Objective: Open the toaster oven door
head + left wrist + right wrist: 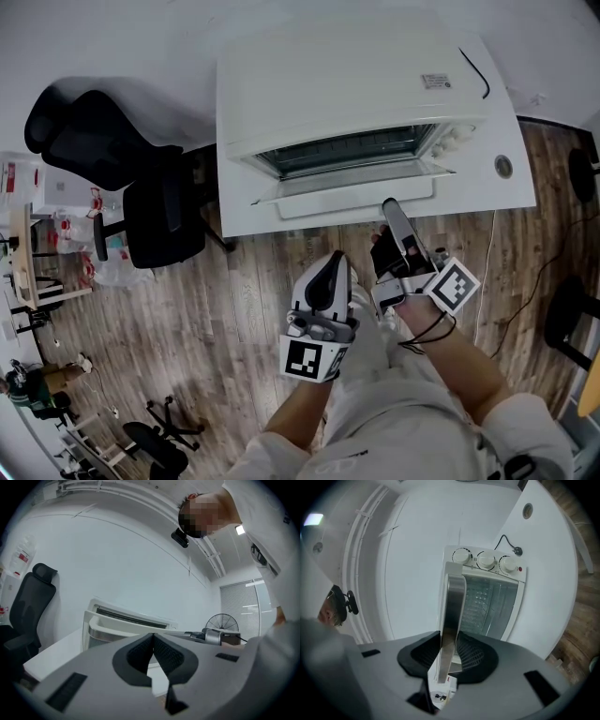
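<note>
Head view: toaster oven (pixel 352 89) label (pixel 434 82) unreadable

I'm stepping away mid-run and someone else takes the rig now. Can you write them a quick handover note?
Right hand-held gripper: shut on the door's metal handle.
Left hand-held gripper: shut, empty, short of the white table.
Toaster oven: on the table, with its door partly open and the rack visible inside.
Done: handle gripped, door ajar.
Left: probably swing the door fully down, then let go.
</note>
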`<action>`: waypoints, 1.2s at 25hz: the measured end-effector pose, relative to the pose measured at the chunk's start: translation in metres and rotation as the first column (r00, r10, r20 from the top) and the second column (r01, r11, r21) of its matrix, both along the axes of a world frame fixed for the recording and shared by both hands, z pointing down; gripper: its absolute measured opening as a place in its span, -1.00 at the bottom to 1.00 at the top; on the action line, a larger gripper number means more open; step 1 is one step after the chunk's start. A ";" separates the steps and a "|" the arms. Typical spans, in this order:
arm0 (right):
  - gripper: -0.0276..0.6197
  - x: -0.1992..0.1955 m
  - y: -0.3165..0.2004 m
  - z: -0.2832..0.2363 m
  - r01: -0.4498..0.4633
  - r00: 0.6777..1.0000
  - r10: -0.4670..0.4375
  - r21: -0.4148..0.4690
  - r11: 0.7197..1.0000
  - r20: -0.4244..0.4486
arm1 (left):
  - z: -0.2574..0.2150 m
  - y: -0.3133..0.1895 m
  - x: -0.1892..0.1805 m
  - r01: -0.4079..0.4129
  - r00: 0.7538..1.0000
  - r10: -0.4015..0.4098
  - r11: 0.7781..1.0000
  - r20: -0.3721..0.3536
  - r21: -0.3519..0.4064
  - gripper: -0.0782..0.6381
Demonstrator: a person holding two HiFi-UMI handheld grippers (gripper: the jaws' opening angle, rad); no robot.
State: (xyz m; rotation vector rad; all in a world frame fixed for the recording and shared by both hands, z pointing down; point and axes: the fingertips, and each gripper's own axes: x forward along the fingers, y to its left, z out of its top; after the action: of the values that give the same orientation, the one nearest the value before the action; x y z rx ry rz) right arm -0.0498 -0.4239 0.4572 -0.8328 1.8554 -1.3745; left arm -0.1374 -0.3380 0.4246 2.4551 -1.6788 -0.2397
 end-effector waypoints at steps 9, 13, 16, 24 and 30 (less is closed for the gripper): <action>-0.54 0.004 0.022 0.019 0.009 1.000 -0.009 -0.034 0.999 -0.003 | 0.007 0.015 0.010 -0.005 1.000 0.005 1.000 0.021 0.005 -0.76; -0.54 0.006 0.031 0.027 0.012 1.000 -0.012 -0.045 0.999 -0.001 | 0.010 0.019 0.013 -0.007 1.000 0.007 1.000 0.020 0.000 -0.76; -0.54 0.007 0.038 0.033 0.012 1.000 -0.012 -0.055 0.998 0.000 | 0.017 0.022 0.014 -0.005 1.000 0.005 1.000 0.029 -0.010 -0.76; -0.56 0.011 0.060 0.063 0.010 1.000 -0.011 -0.126 0.992 -0.008 | 0.039 0.029 0.023 -0.006 0.997 0.009 1.000 0.077 -0.029 -0.76; -0.56 0.013 0.070 0.076 0.015 0.999 -0.018 -0.131 0.991 -0.026 | 0.055 0.040 0.029 -0.010 0.994 0.017 0.998 0.110 -0.060 -0.76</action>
State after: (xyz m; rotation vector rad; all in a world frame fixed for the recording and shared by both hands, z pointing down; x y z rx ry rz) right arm -0.0368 -0.3541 0.5328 -0.9076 1.8115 -1.5151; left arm -0.1081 -0.2978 0.4793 2.4773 -1.6851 -0.0529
